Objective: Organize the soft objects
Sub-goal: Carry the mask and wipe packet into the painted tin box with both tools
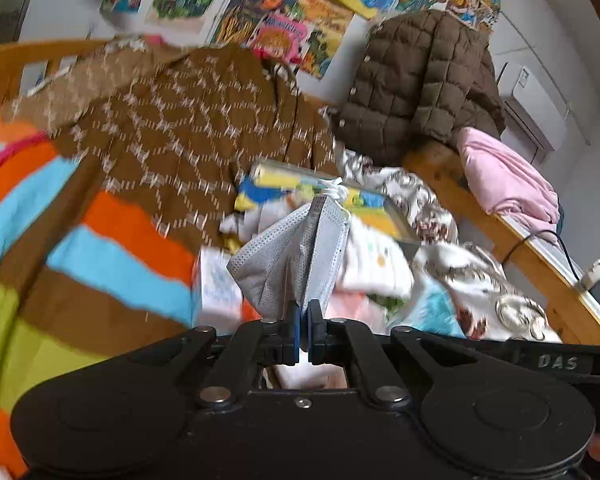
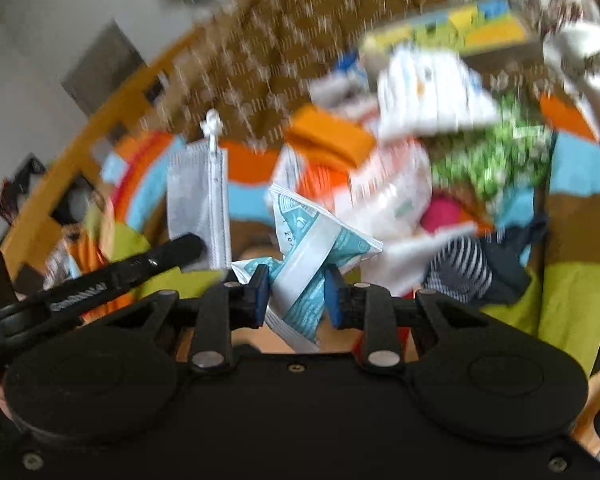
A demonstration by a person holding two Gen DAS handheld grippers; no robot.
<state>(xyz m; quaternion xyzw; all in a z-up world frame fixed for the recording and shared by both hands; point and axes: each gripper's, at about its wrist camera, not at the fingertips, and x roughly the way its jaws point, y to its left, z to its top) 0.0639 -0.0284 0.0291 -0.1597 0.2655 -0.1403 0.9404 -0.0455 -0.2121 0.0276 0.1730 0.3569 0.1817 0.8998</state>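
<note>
My left gripper (image 1: 302,312) is shut on the lower edge of a grey face mask (image 1: 296,256), which stands folded above the jaws with its white ear loops (image 1: 334,190) on top. The same face mask (image 2: 198,200) shows at the left of the right wrist view, held by the left gripper's black finger (image 2: 172,250). My right gripper (image 2: 296,284) is shut on a crumpled teal and white packet (image 2: 312,244), lifted over a pile of small soft items (image 2: 400,184) on the striped blanket (image 1: 100,248).
A brown patterned cloth (image 1: 188,120) lies on the bed behind a colourful box (image 1: 324,196). A quilted brown jacket (image 1: 420,80) and pink cloth (image 1: 508,176) hang on the wooden bed rail (image 1: 540,268). Striped dark socks (image 2: 464,268) lie at right. Children's drawings cover the wall.
</note>
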